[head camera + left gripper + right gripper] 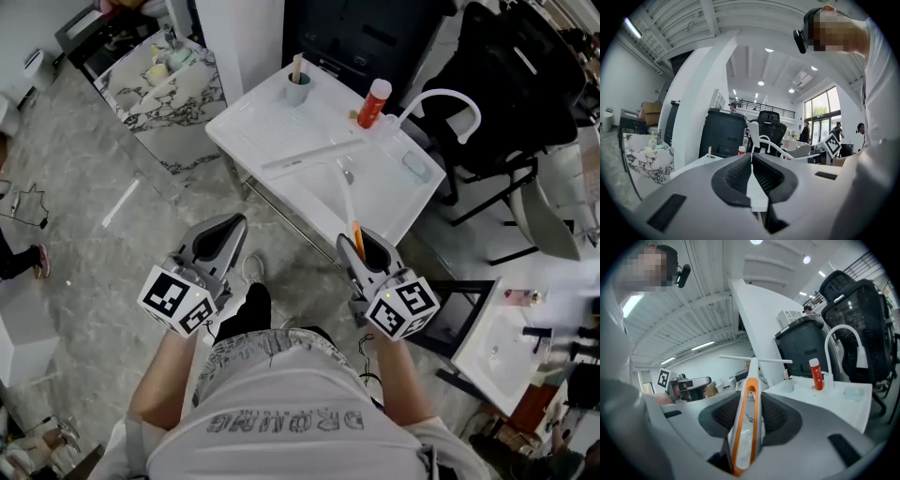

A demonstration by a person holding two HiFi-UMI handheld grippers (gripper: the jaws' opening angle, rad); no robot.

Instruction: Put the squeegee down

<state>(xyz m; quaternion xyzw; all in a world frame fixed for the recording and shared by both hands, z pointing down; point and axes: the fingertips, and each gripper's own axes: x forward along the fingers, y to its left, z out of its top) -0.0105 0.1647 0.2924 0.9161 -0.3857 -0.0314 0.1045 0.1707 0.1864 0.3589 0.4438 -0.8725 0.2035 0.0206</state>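
Observation:
The squeegee has a white and orange handle [357,238] and a long white blade bar [314,155]. My right gripper [367,251] is shut on the handle, with the blade end pointing away over the white sink table [258,117]. In the right gripper view the orange-edged handle [746,423] stands between the dark pads and the blade bar [754,359] crosses above them. My left gripper [221,239] hangs over the floor left of the table. In its own view its pads meet at the tips [751,157] with nothing between them.
On the sink table stand a pale cup [297,89], a red bottle [374,103], a small soap dish [416,166] and a curved white faucet [452,97]. A black office chair [516,84] is behind it. A marble-topped cabinet [169,89] sits at the far left.

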